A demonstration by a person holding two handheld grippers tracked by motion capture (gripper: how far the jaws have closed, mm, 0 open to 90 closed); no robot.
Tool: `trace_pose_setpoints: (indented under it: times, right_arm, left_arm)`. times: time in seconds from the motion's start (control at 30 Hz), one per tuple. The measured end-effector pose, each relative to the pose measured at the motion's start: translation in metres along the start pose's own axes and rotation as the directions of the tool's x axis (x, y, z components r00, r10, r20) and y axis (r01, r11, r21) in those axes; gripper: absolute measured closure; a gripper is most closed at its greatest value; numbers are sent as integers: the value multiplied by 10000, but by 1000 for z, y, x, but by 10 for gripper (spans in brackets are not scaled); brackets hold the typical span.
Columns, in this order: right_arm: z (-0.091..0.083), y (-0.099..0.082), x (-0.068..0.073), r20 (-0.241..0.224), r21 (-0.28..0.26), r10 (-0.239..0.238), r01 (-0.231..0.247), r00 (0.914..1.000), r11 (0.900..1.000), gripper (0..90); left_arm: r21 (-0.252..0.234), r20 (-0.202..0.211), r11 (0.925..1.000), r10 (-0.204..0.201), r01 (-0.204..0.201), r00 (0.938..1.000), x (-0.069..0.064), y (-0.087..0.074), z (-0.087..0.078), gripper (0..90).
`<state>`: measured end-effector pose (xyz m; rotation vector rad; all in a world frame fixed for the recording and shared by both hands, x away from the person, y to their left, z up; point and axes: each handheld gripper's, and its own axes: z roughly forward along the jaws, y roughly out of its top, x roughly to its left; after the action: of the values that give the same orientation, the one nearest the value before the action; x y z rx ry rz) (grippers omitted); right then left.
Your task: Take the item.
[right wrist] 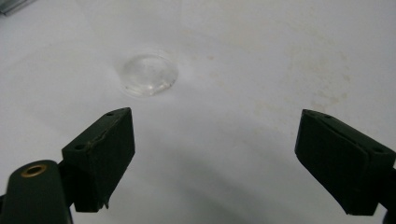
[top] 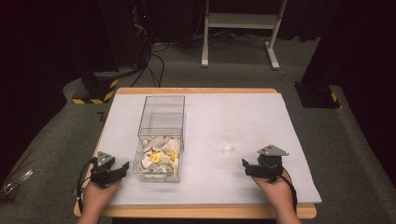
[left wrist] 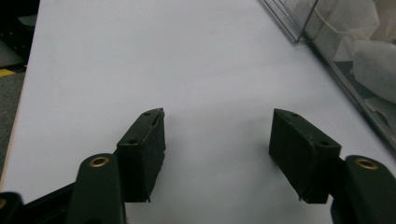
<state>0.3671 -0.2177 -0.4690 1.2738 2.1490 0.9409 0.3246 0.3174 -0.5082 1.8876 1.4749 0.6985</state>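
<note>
on the far left my left claw (top: 122, 167) sits low over the white sheet (top: 233, 107) near the front edge of the table (top: 196, 90), with the hand (top: 97, 198) behind it. in the left gripper view (left wrist: 217, 156) its jaws stand partly apart, and there is nothing between them but bare white sheet. they hold nothing.

just to the right of that claw is the clear box (top: 161, 140). in the left gripper view (left wrist: 345, 60) its see-through wall runs along the right side, ahead of the right jaw and not touching it. inside the near part of the box lie crumpled white papers (top: 152, 161) and some yellow bits (top: 172, 155).

further right, the clear glass (top: 230, 142) stands on the sheet, ahead of my right claw (top: 244, 163) and a little to its left. they are near each other but apart. in the right gripper view the round clear glass (right wrist: 148, 74) shows ahead of the left jaw, not between the jaws.

my right claw (right wrist: 212, 161) is wide apart and holds nothing. the white sheet under it has faint yellowish marks off to the right.
</note>
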Motion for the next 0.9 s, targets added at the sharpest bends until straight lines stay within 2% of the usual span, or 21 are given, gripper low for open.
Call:
trace_pose_setpoints:
  times: [0.13,0.53,0.7,0.9]
  right_arm:
    - [-3,7,7,35,-181,29,-28,10000,9998,128]
    - [-21,24,24,-347,-955,-75,41,9994,9954,134]
    - [-25,26,32,-564,-933,-121,68,9983,9956,137]
    - [-32,34,49,-736,-1231,-561,467,9957,9913,138]
  left_arm:
    - [14,62,10000,-32,32,10000,1,0,0,354]
    - [-12,9,10000,-8,8,10000,0,0,0,354]
    - [-19,3,10000,-15,15,10000,0,0,0,354]
    - [-10,-40,10000,-58,58,10000,0,0,0,348]
